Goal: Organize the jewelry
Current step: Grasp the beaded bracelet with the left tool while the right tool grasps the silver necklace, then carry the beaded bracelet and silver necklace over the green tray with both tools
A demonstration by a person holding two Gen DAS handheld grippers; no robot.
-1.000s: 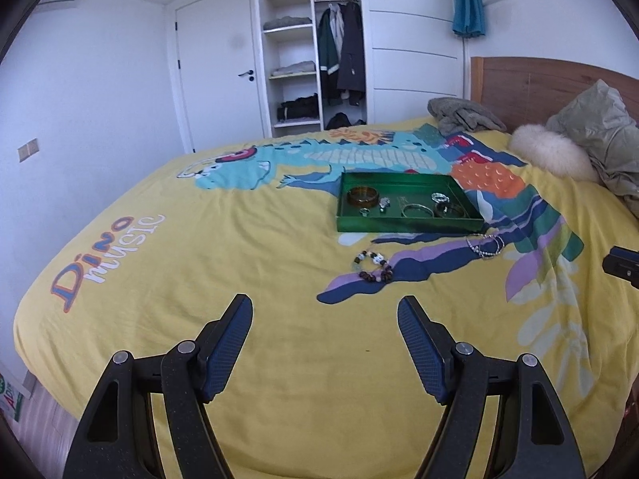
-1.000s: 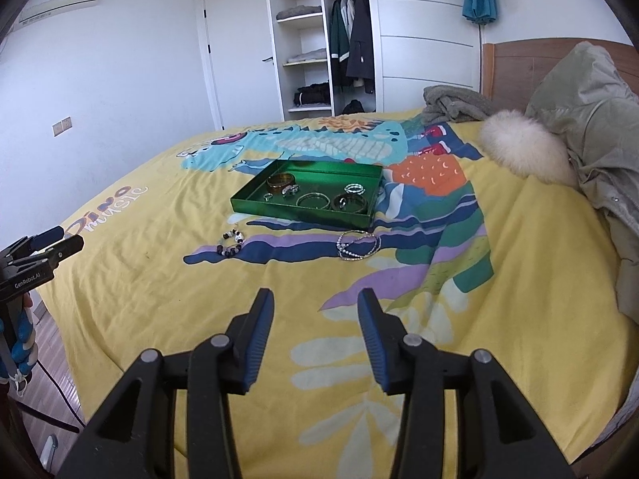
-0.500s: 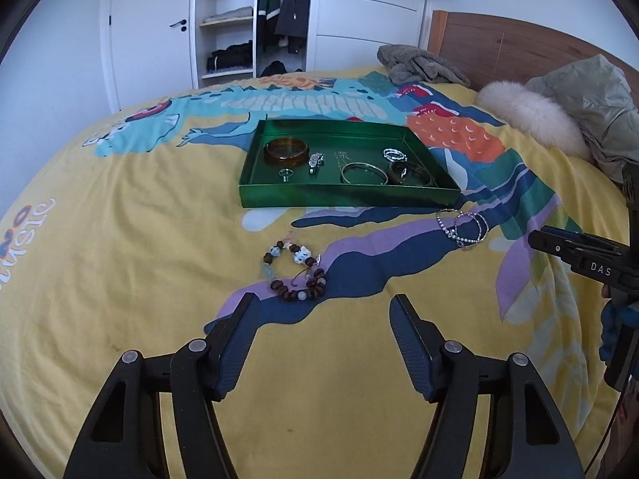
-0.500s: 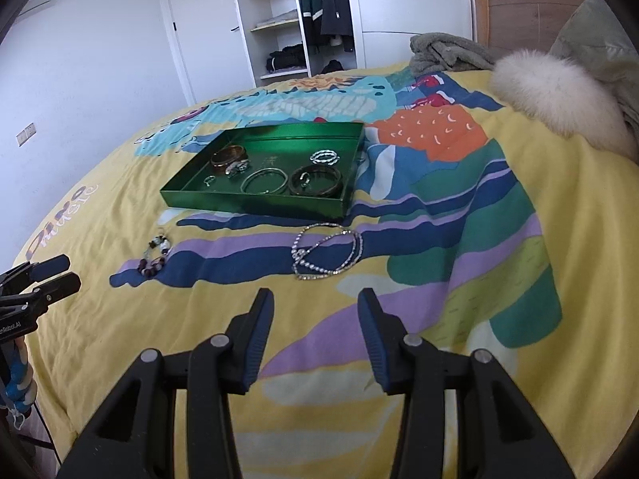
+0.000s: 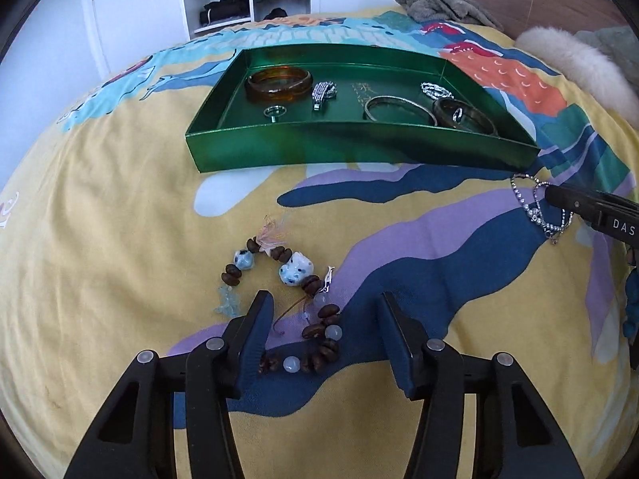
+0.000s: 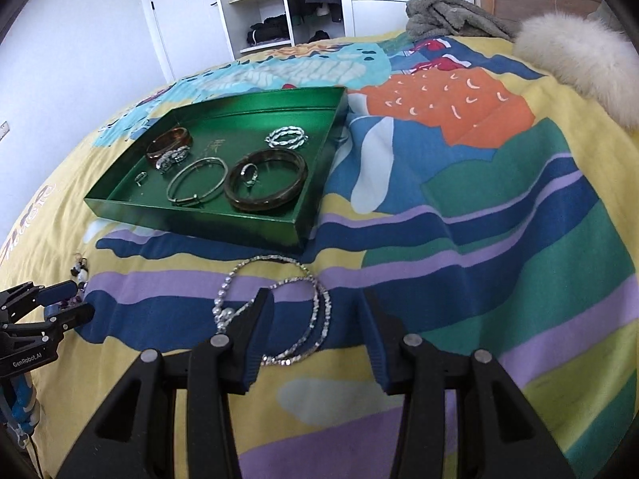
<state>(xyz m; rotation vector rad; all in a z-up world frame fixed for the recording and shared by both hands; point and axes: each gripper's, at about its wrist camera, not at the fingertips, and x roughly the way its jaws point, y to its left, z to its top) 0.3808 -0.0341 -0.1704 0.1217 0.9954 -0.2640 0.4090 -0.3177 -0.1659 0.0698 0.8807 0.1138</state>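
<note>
While both tools are wide apart and empty, I lower my left gripper (image 5: 323,311) over the beaded bracelet (image 5: 287,299) at lower centre and my right gripper (image 6: 317,311) over the crystal necklace (image 6: 275,307); next I must close on each, then carry them to the green tray (image 5: 339,151).

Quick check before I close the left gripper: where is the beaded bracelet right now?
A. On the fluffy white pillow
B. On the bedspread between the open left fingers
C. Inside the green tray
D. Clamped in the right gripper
B: the beaded bracelet lies on the bedspread, in front of the green tray, partly between the open fingers of the left gripper.
</note>
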